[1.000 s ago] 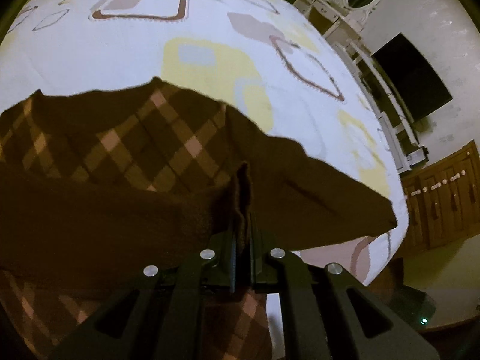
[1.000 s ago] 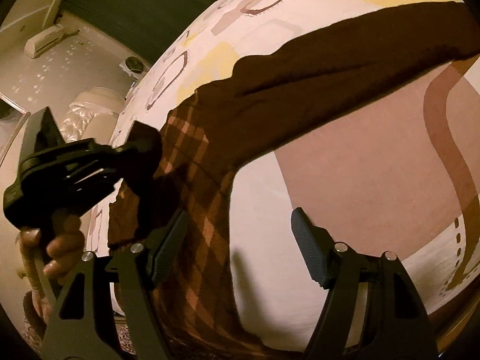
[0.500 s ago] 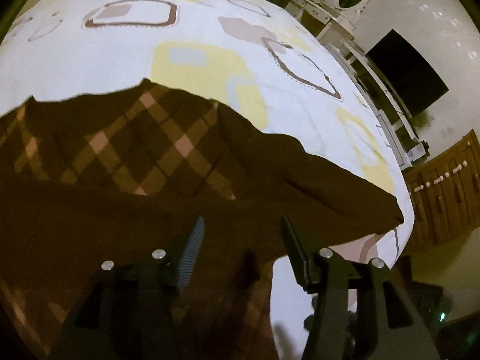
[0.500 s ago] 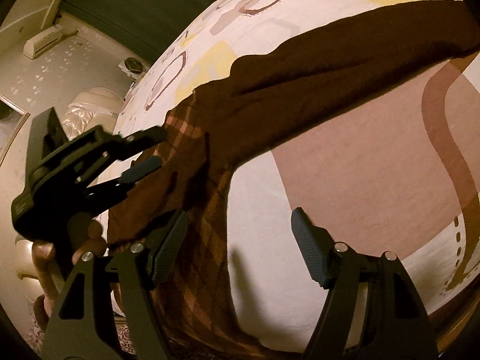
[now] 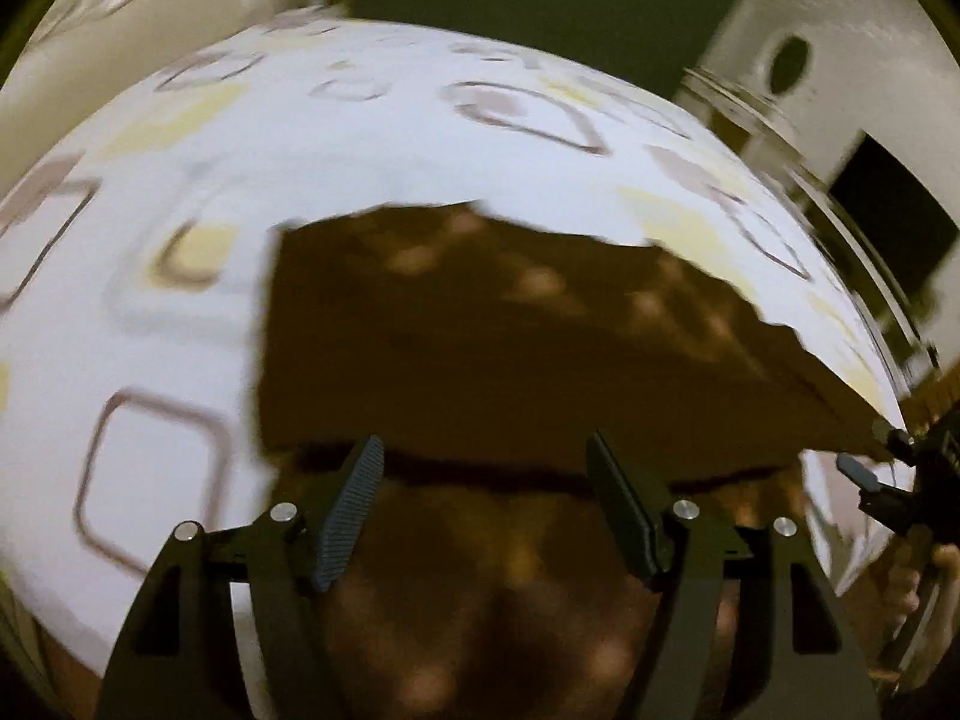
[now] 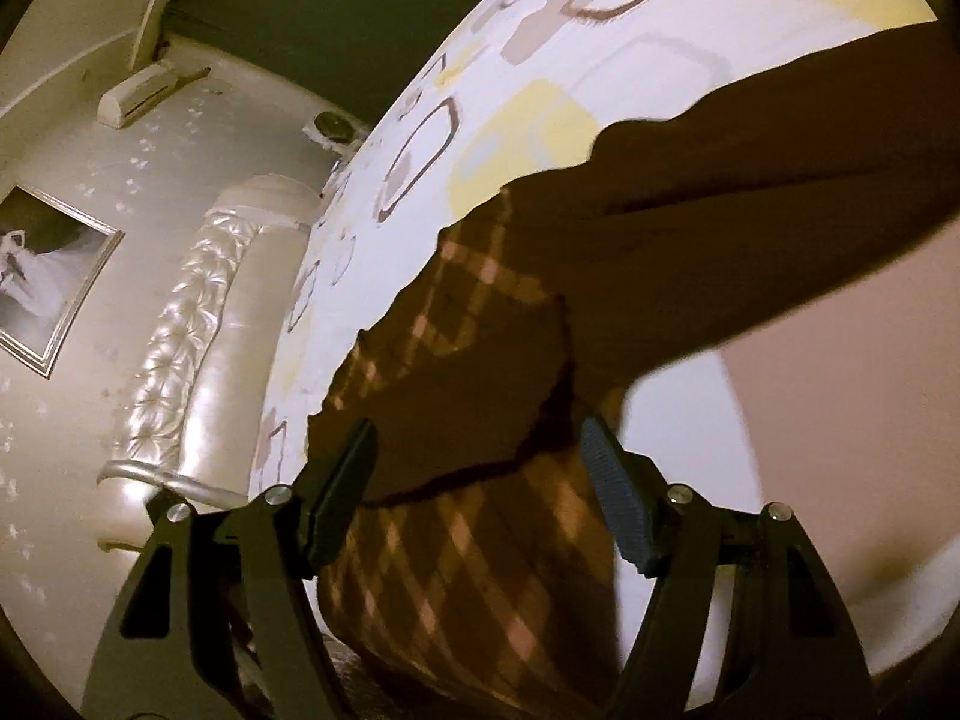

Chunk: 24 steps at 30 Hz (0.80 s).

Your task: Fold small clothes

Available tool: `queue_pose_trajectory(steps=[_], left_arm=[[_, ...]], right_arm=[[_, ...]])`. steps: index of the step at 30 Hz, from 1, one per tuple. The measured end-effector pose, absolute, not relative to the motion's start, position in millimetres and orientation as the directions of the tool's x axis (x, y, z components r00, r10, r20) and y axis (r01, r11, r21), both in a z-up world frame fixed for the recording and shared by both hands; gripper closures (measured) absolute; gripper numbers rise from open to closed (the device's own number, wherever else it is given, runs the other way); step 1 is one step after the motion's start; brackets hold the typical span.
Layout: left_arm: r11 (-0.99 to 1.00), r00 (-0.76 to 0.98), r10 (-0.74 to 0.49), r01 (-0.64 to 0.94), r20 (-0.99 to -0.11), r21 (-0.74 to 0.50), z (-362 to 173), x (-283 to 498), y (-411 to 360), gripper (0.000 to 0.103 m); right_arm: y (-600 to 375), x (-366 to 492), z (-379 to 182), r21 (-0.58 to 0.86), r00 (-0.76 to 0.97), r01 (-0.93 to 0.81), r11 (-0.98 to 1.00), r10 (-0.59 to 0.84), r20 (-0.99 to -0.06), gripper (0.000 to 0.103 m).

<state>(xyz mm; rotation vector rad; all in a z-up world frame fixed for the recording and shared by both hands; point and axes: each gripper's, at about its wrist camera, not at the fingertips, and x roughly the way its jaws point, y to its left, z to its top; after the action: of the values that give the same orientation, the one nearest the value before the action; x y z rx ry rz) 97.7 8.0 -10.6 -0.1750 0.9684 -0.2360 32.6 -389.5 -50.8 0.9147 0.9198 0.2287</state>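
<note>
A small brown sweater with a tan diamond check [image 5: 516, 348] lies on a bed, one sleeve folded across its body; the left wrist view is blurred. My left gripper [image 5: 483, 510] is open and empty above the sweater's near part. In the right wrist view the sweater [image 6: 480, 396] lies with the other sleeve [image 6: 750, 228] stretched out to the right. My right gripper [image 6: 480, 492] is open and empty, with its fingers either side of the folded sleeve's edge. The right gripper also shows at the right edge of the left wrist view [image 5: 900, 480].
The bed sheet [image 5: 300, 180] is white with yellow and brown square outlines. A padded cream headboard [image 6: 192, 324] and a framed picture [image 6: 42, 288] are at the left. A dark screen [image 5: 888, 222] and shelves stand beyond the bed.
My left gripper let go of the sleeve, opened and pulled back, swinging left. The sleeve now lies folded across the sweater. The right gripper stayed open and moved over the sweater.
</note>
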Motion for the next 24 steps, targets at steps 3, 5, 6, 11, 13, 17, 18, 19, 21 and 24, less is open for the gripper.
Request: queue_pose_trajectory(steps=[3, 5, 6, 11, 13, 17, 18, 19, 21, 24], left_arm=[[0.956, 0.549, -0.271, 0.055, -0.791, -0.289, -21.8, 93.9, 40.6, 0.034], [0.948, 0.553, -0.276, 0.022, -0.786, -0.317, -28.7, 92.9, 55.4, 0.034], [0.944, 0.552, -0.283, 0.015, -0.784, -0.330, -31.0, 92.6, 58.9, 0.033], [0.925, 0.538, -0.310, -0.019, -0.784, -0.379, -47.1, 93.5, 70.1, 0.034], [0.921, 0.535, -0.315, -0.026, -0.784, -0.388, -52.0, 91.8, 71.8, 0.034], [0.925, 0.543, -0.312, -0.014, -0.780, -0.380, -56.8, 90.1, 71.5, 0.033], [0.927, 0.544, -0.309, -0.009, -0.780, -0.374, -57.4, 89.8, 71.7, 0.033], [0.930, 0.546, -0.307, -0.003, -0.779, -0.368, -58.1, 89.3, 71.0, 0.032], [0.930, 0.551, -0.307, 0.001, -0.776, -0.368, -58.9, 88.7, 70.7, 0.031], [0.926, 0.558, -0.309, -0.007, -0.770, -0.377, -58.4, 88.8, 71.7, 0.031]], right_arm=[[-382.2, 47.5, -64.1, 0.782, 0.583, 0.238, 0.576, 0.559, -0.589, 0.040], [-377.5, 52.4, -72.1, 0.782, 0.562, 0.268, 0.562, 0.568, -0.601, 0.040], [-375.1, 52.4, -76.8, 0.775, 0.551, 0.286, 0.563, 0.565, -0.614, 0.040], [-365.5, 55.5, -93.6, 0.764, 0.536, 0.318, 0.561, 0.559, -0.633, 0.049], [-365.5, 55.6, -96.0, 0.761, 0.542, 0.330, 0.558, 0.548, -0.637, 0.056], [-366.4, 59.3, -97.5, 0.736, 0.540, 0.347, 0.581, 0.519, -0.663, 0.093], [-367.1, 60.0, -97.3, 0.732, 0.538, 0.345, 0.587, 0.516, -0.667, 0.096], [-368.8, 60.2, -95.6, 0.724, 0.540, 0.342, 0.599, 0.506, -0.673, 0.097], [-371.4, 60.9, -93.4, 0.718, 0.552, 0.336, 0.610, 0.490, -0.675, 0.098], [-377.0, 62.6, -91.7, 0.710, 0.567, 0.334, 0.620, 0.470, -0.677, 0.099]])
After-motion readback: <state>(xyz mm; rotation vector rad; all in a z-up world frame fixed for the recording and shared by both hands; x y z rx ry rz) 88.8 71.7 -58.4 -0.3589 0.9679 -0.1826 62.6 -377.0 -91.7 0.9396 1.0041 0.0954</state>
